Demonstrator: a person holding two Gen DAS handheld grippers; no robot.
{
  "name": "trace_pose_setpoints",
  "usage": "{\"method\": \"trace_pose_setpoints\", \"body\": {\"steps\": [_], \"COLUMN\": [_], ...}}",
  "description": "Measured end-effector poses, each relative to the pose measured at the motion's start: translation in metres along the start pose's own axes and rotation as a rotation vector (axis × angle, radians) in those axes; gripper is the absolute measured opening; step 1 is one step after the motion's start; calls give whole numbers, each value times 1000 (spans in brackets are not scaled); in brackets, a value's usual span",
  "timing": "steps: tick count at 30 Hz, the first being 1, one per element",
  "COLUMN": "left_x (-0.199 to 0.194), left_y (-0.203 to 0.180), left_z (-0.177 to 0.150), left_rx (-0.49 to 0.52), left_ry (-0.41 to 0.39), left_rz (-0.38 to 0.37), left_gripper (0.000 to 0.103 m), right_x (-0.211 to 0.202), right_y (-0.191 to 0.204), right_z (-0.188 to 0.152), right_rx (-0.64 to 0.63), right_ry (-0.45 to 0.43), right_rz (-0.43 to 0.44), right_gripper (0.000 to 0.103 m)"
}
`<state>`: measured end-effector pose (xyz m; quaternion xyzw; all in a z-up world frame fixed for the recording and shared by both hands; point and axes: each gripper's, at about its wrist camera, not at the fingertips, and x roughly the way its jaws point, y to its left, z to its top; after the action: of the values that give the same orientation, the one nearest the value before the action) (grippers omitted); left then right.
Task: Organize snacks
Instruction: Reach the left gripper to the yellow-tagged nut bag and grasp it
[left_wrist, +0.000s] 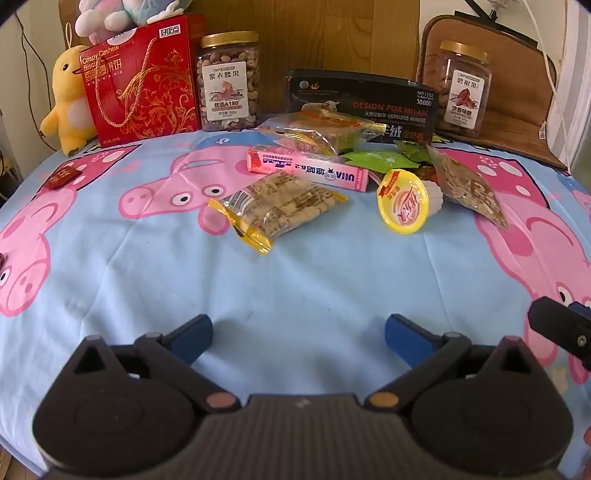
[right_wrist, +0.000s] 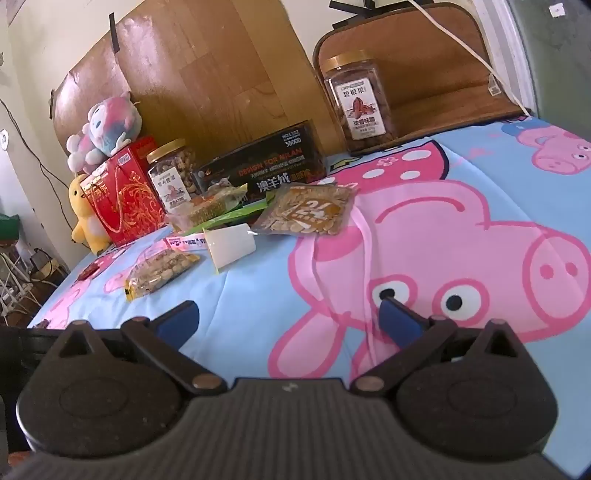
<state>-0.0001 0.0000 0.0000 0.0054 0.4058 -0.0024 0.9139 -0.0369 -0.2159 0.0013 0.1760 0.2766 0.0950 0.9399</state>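
My left gripper hangs over bare blue sheet, its jaws spread as wide as they go with nothing between them. Working left to right along the far edge: a yellow plush duck at ten o'clock, the red biscuit box and a cashew jar at eleven, the black box at twelve, the pecan jar at one. The loose snacks lie bunched just short of that row: a yellow-edged cracker bag at twelve, the pink pack behind it, a yellow-lidded jelly cup on its side at one, a seed packet just beside it. From the pile back to my fingers the cloth is open.

My right gripper is likewise fully spread and empty, over the pink pig print. The snack pile lies at eleven o'clock, well apart; the sheet's right side is clear to the edge.
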Motion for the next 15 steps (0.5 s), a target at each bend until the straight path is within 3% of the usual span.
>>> {"method": "trace_pose_setpoints", "body": {"steps": [9, 13, 15], "left_x": [-7, -13, -18], "left_y": [7, 27, 37], "left_z": [-14, -12, -6], "left_rx": [30, -23, -20], "left_ry": [-101, -138, -159], "left_rz": [-46, -126, -160], "left_gripper": [103, 103, 100], "right_x": [3, 5, 6], "right_y": [5, 5, 12], "right_z": [1, 6, 8], "right_rx": [-51, -95, -133], "right_ry": [15, 10, 0], "right_rz": [-15, 5, 16], "right_gripper": [103, 102, 95]}}
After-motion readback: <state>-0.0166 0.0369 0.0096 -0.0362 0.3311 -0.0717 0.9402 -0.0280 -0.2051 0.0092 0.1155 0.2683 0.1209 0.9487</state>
